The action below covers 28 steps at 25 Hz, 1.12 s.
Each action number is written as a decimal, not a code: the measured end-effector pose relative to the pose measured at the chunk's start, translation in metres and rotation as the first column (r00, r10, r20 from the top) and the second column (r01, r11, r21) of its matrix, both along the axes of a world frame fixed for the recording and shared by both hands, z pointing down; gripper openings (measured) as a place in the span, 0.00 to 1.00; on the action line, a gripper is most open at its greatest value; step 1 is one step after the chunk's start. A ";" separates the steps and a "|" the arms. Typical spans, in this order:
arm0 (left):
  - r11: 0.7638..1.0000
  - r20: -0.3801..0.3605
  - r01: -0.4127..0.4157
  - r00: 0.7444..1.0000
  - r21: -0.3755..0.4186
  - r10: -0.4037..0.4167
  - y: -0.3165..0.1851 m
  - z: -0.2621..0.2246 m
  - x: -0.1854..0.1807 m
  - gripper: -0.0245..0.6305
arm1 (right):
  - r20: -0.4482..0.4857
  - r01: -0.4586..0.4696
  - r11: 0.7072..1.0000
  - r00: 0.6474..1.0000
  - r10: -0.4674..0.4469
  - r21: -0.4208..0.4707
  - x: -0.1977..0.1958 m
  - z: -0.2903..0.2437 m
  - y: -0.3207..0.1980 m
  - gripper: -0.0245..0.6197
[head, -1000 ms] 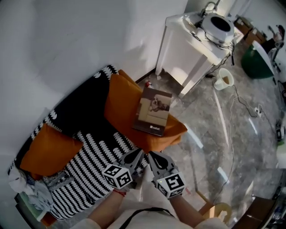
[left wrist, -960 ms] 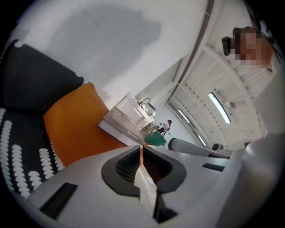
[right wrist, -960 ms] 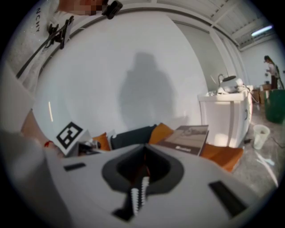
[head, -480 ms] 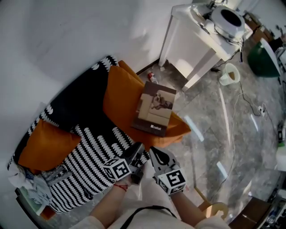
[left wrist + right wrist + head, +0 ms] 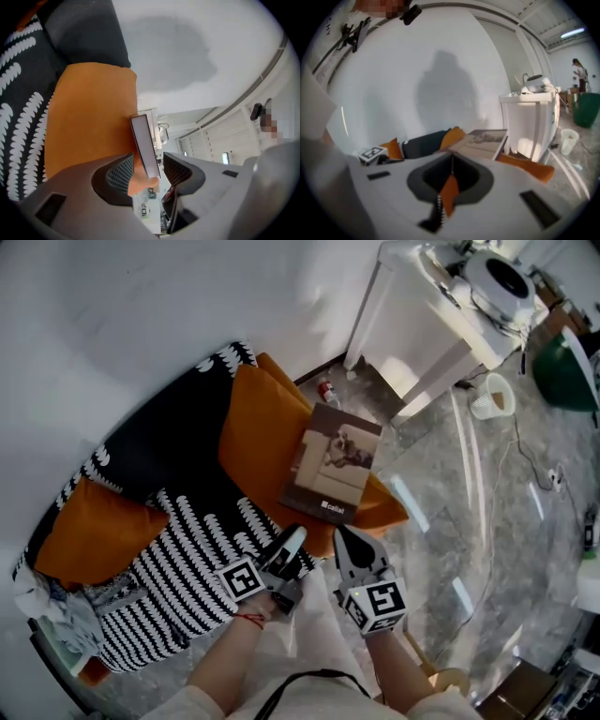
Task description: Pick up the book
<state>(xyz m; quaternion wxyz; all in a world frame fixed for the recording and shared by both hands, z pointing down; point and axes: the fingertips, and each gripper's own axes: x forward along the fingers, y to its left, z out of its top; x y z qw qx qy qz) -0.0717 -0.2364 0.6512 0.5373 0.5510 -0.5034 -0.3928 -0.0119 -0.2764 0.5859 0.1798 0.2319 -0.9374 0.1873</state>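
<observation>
The book, brown-covered with a pale sofa picture, lies flat on a big orange cushion at the sofa's end. Both grippers hover just short of its near edge. My left gripper is rolled on its side, and its jaws are opening. In the left gripper view the book's edge lines up in the gap of the left gripper, farther off and untouched by the pads. My right gripper is shut and empty. In the right gripper view, the right gripper points at the book.
The black-and-white patterned sofa carries a second orange cushion. A white table stands beyond the book. On the marble floor are a small bottle, a cup, cables and a green bin.
Both grippers have come closer to the book's near edge. The left one has rolled onto its side and its jaws have parted; the right one stays shut.
</observation>
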 end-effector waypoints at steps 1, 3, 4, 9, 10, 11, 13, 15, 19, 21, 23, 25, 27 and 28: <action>1.000 -0.033 0.017 0.999 0.012 -0.016 -0.001 0.000 -0.002 0.35 | -0.002 -0.008 1.000 1.000 0.008 0.003 -0.001 0.000 -0.004 0.06; 0.999 -0.070 0.037 0.997 0.037 -0.034 -0.003 -0.001 -0.005 0.38 | -0.007 -0.024 1.000 1.000 0.024 0.007 -0.002 0.000 -0.011 0.06; 0.998 -0.079 0.045 0.996 0.047 -0.041 -0.004 -0.001 -0.007 0.38 | -0.010 -0.032 0.999 0.999 0.032 0.008 -0.002 0.001 -0.015 0.06; 0.992 -0.100 0.106 0.990 0.074 -0.098 -0.010 0.002 -0.020 0.39 | -0.034 -0.062 0.998 0.998 0.062 0.002 -0.002 0.010 -0.027 0.06; 0.990 -0.100 0.113 0.989 0.082 -0.105 -0.011 0.001 -0.023 0.40 | -0.039 -0.065 0.998 0.997 0.065 0.001 -0.001 0.012 -0.028 0.06; 0.989 -0.100 0.116 0.989 0.092 -0.106 -0.012 0.001 -0.025 0.41 | -0.043 -0.068 0.998 0.997 0.068 0.000 -0.001 0.014 -0.029 0.06; 0.987 -0.094 0.111 0.990 0.115 -0.101 -0.016 -0.001 -0.028 0.42 | -0.052 -0.075 0.997 0.996 0.075 -0.003 0.000 0.019 -0.031 0.06; 0.986 -0.085 0.103 0.992 0.135 -0.092 -0.020 -0.002 -0.030 0.43 | -0.063 -0.084 0.996 0.995 0.083 -0.013 0.003 0.024 -0.033 0.06; 0.984 -0.082 0.114 0.991 0.139 -0.103 -0.026 0.001 -0.034 0.44 | -0.083 -0.092 0.995 0.993 0.089 -0.036 0.006 0.035 -0.035 0.06; 0.981 -0.089 0.138 0.988 0.139 -0.126 -0.027 0.003 -0.038 0.44 | -0.085 -0.086 0.996 0.993 0.083 -0.039 0.005 0.038 -0.035 0.06; 0.978 -0.090 0.152 0.986 0.143 -0.140 -0.028 0.003 -0.041 0.44 | -0.090 -0.074 0.997 0.993 0.071 -0.038 0.003 0.039 -0.034 0.06; 0.978 -0.086 0.149 0.987 0.148 -0.137 -0.031 0.003 -0.042 0.44 | -0.095 -0.058 0.998 0.994 0.054 -0.033 0.001 0.040 -0.034 0.06; 0.976 -0.090 0.153 0.986 0.156 -0.140 -0.032 0.004 -0.043 0.44 | -0.096 -0.044 0.999 0.994 0.041 -0.030 0.000 0.041 -0.033 0.06; 0.974 -0.096 0.161 0.984 0.160 -0.148 -0.033 0.005 -0.044 0.44 | -0.096 -0.039 0.999 0.995 0.036 -0.031 -0.001 0.042 -0.033 0.06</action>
